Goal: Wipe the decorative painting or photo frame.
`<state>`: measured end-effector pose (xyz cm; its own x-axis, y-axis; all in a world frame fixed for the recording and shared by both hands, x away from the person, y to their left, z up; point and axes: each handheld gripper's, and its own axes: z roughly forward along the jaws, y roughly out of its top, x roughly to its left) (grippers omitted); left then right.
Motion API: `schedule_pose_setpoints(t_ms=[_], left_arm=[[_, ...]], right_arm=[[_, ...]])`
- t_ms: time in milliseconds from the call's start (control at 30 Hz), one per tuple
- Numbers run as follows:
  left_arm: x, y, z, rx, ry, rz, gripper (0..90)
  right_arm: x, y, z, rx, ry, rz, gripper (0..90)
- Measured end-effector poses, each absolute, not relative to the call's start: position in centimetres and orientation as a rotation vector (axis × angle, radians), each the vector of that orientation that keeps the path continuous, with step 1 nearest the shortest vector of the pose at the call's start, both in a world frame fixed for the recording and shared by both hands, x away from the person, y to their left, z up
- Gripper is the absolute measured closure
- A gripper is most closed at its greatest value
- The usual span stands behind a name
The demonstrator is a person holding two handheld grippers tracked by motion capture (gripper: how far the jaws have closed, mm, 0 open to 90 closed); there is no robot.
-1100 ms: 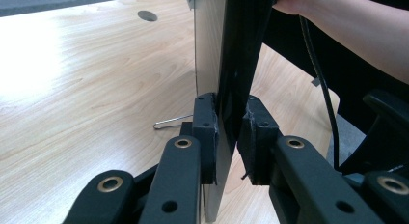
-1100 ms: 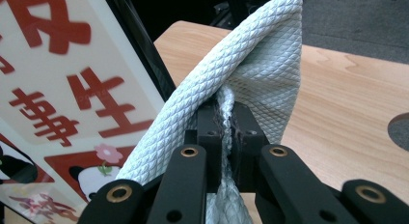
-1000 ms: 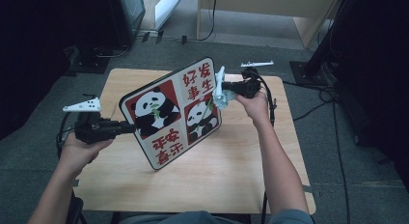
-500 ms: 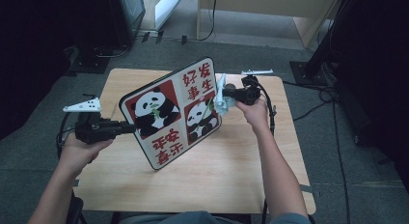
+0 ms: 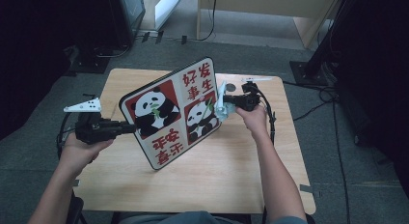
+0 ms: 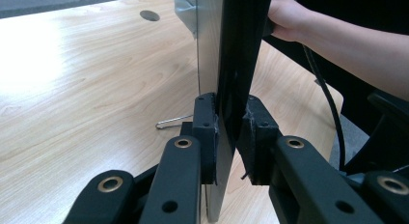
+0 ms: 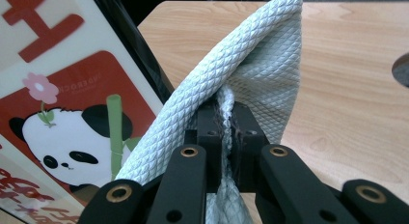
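The tabletop [image 5: 231, 185] is the biggest thing I have in front of me, pale wood with a round cable hole [image 5: 230, 87] near its far edge, at about 1 o'clock from the centre. Above it I am holding the panda board [image 5: 171, 113], a flat panel printed with two pandas and red characters, tilted up on edge so its lower corner sits on or just over the wood, which I cannot tell from the high view. My left gripper [image 6: 226, 137] comes in from 9 o'clock and its jaws are clamped on the board's edge, one pad on each face. My right gripper [image 7: 226, 137] sits at about 2 o'clock from the board, its jaws pinched tight on a bunched, pale quilted cloth [image 7: 251, 74]. In the high view that cloth [image 5: 221, 101] presses against the board's right-hand edge, beside the smaller panda. I judge the work in hand to be wiping the board: the grip and the lift are done, the cloth is at the printed face, and most of the surface toward 8 o'clock looks not yet covered, though I cannot see any dirt or streaks to measure progress by. A thin wire clip [image 6: 171, 122] lies loose on the wood just beyond the left jaws. There is no bowl, box or tray among these things, so nothing is contained in anything.
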<state>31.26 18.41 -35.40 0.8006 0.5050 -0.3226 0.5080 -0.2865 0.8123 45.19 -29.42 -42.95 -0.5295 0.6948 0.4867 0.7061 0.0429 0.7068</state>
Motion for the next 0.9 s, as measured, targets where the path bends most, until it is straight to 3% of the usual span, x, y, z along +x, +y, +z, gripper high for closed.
schedule_pose_setpoints(t_ms=[900], left_arm=[[31.2,18.3,-35.6,1.929,0.760,-0.009,79.0]], right_arm=[[43.3,-30.0,-48.0,-1.604,-2.281,-1.432,84.9]])
